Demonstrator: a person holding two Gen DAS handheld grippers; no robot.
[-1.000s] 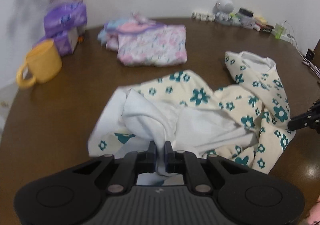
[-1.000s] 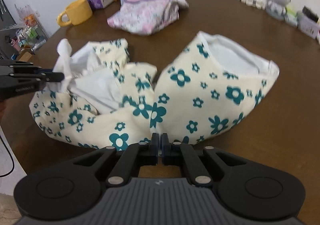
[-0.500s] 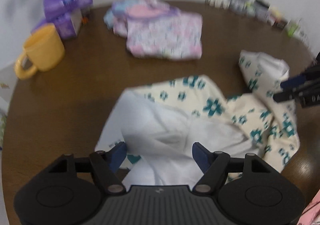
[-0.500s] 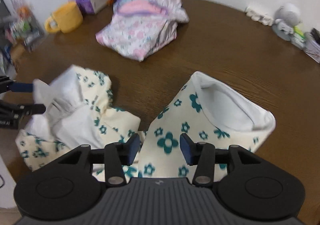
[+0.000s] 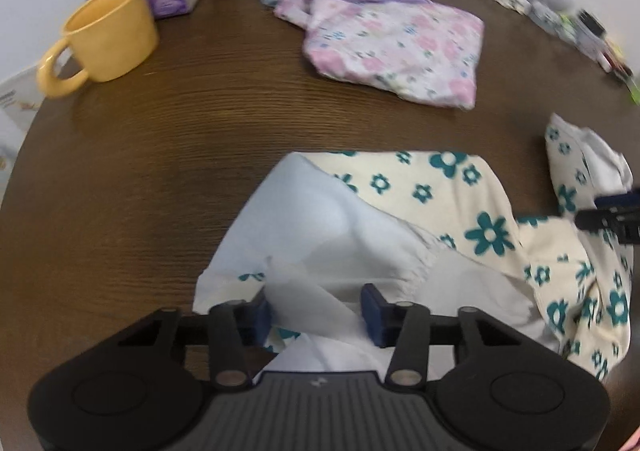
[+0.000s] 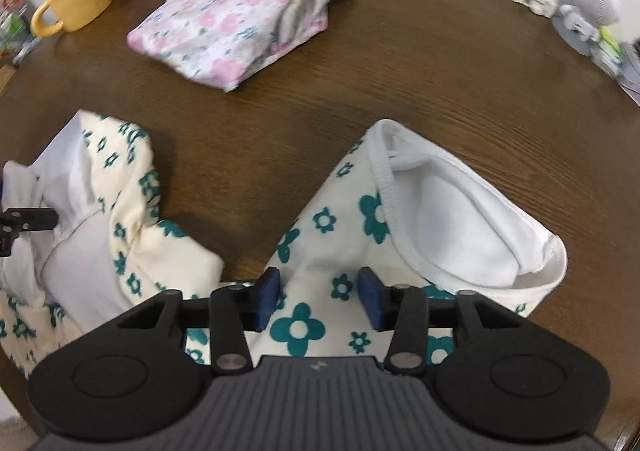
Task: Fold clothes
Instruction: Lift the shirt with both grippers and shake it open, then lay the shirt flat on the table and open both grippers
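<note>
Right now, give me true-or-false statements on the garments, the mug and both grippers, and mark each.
1. The left gripper is shut on cloth. False: its fingers stand apart.
2. The yellow mug stands upright. True.
3. The pink floral garment lies on top of the cream garment with teal flowers. False: bare table separates them.
4. The right gripper is open. True.

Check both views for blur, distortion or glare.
Left wrist: strong fisheye bending of the table, motion smear on the floral garment near the left tongs. Right wrist: sharper; table rim curved, slight softness on the pink pile. No harsh glare in either.
</note>
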